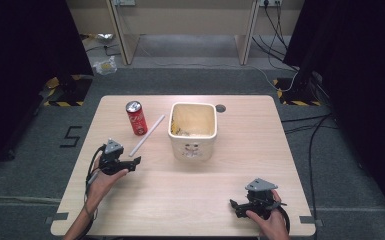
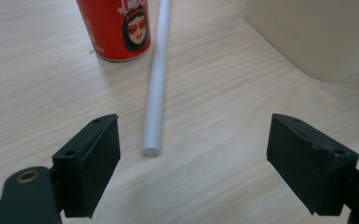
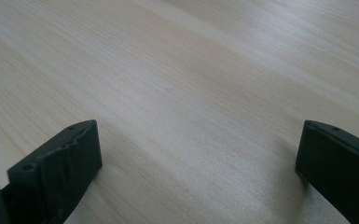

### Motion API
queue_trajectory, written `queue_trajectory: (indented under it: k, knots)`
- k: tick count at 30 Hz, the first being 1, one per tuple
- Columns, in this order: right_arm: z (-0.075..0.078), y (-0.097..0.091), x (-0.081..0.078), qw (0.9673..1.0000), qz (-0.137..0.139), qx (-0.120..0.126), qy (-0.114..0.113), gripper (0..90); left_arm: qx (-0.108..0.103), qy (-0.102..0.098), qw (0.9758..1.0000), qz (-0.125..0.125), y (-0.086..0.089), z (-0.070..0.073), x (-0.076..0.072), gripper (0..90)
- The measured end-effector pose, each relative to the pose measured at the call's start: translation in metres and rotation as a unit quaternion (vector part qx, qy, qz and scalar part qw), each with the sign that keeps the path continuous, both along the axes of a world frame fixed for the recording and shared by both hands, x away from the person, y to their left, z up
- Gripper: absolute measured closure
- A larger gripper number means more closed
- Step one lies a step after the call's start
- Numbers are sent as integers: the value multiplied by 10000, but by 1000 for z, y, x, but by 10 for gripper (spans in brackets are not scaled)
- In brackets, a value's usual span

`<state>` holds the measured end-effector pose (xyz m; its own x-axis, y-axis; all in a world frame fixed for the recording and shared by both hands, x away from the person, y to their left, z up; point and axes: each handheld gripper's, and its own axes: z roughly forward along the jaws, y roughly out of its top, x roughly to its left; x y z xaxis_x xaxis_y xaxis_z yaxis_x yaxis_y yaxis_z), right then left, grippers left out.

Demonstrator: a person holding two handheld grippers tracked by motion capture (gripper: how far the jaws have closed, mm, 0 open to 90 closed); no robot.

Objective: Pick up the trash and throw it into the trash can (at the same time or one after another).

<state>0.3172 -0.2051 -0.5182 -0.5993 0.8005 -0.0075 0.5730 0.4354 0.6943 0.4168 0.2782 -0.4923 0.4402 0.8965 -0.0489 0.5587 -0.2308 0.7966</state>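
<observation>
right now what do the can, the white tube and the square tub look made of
Can: likely thin metal, glossy red printed coat, silvery top.
White tube: probably plastic, smooth matte, flat-cut end; solid or hollow unclear.
Square tub: cream, thick-walled, faint sheen; ceramic or plastic, can't tell.

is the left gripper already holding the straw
No, the left gripper is open and the straw lies on the table ahead of it.
</observation>
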Motion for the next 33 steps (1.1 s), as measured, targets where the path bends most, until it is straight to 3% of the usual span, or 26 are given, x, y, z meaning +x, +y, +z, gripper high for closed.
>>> queue_trajectory:
  k: [16, 23, 33]
  knots:
    - [0, 0, 0, 10000, -2, -1, -3, 5, -78, -59, 9997, 229, 4, -1, 33, 173]
    - [0, 0, 0, 10000, -1, -2, 0, 5, -41, -45, 9996, 263, 0, -5, 47, 181]
    - [0, 0, 0, 10000, 0, -2, -4, 5, -46, -173, 9992, 357, -8, -4, 70, 193]
